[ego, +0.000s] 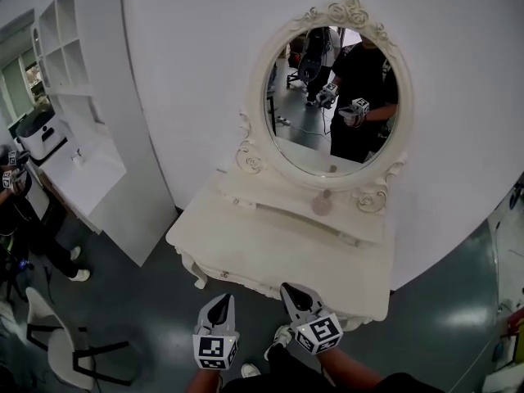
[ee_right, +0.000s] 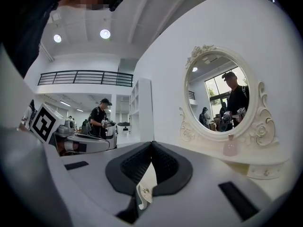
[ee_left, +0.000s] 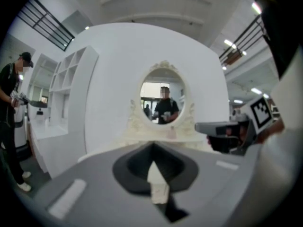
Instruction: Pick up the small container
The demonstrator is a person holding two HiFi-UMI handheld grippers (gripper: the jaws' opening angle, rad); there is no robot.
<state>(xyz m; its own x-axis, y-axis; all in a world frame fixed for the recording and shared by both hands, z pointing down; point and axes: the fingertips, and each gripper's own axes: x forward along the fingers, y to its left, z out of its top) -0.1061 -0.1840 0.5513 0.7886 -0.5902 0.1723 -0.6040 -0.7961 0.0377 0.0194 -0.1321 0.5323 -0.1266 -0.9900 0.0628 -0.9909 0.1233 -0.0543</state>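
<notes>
The small container (ego: 322,203) is a pale pink bottle. It stands upright on the raised shelf of a white dressing table (ego: 270,256), just under the oval mirror (ego: 332,97). In the head view both grippers hang short of the table's front edge, well away from the bottle: my left gripper (ego: 219,308) and my right gripper (ego: 295,295). Each has its jaws together with nothing between them. The left gripper view shows the bottle (ee_left: 171,132) small and far ahead. In the right gripper view the bottle (ee_right: 230,147) is ahead to the right.
A white shelf unit (ego: 65,47) and a counter with a white appliance (ego: 39,133) stand at the left. A person (ego: 20,219) holding grippers is beside the counter. A white chair (ego: 59,344) sits on the dark floor at lower left. A curved white wall backs the table.
</notes>
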